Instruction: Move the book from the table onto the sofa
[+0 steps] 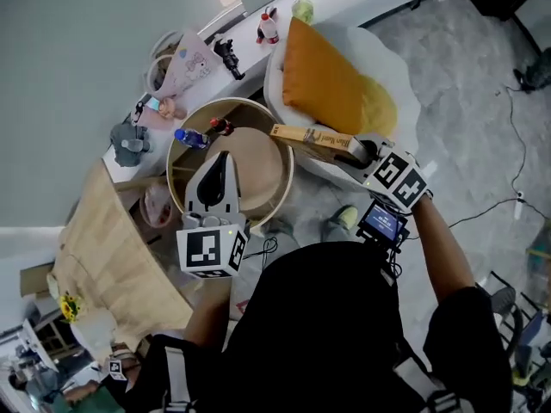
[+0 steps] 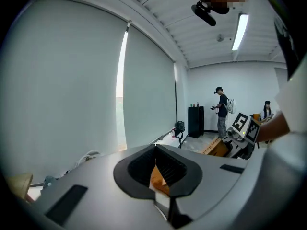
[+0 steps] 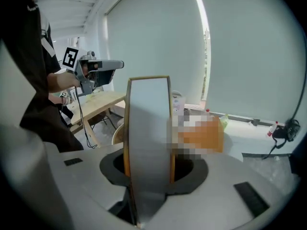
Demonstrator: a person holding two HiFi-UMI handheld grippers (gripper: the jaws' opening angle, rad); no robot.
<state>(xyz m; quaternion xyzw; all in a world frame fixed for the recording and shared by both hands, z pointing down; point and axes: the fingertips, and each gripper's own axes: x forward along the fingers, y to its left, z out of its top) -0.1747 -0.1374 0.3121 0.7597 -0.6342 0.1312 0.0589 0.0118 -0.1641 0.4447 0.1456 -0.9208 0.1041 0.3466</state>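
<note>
The book point(image 1: 310, 138), yellow-covered with a white page edge point(image 3: 148, 143), is held in the air on its edge by my right gripper point(image 1: 357, 147), whose jaws are shut on it. It hangs between the round wooden table point(image 1: 258, 175) and the white sofa point(image 1: 405, 101), just in front of the sofa's orange cushion point(image 1: 331, 84). My left gripper point(image 1: 225, 157) hovers over the round table with its jaws together and nothing between them. In the left gripper view the book point(image 2: 213, 147) shows at the right, beyond the dark pads point(image 2: 168, 166).
A blue bottle point(image 1: 191, 138) and a small red item point(image 1: 221, 126) stand at the round table's far edge. Bottles point(image 1: 269, 28) and a black object point(image 1: 228, 57) sit on the white window ledge. A long wooden table point(image 1: 112, 256) lies left. A person point(image 2: 221, 111) stands beside a black cabinet point(image 2: 195, 120).
</note>
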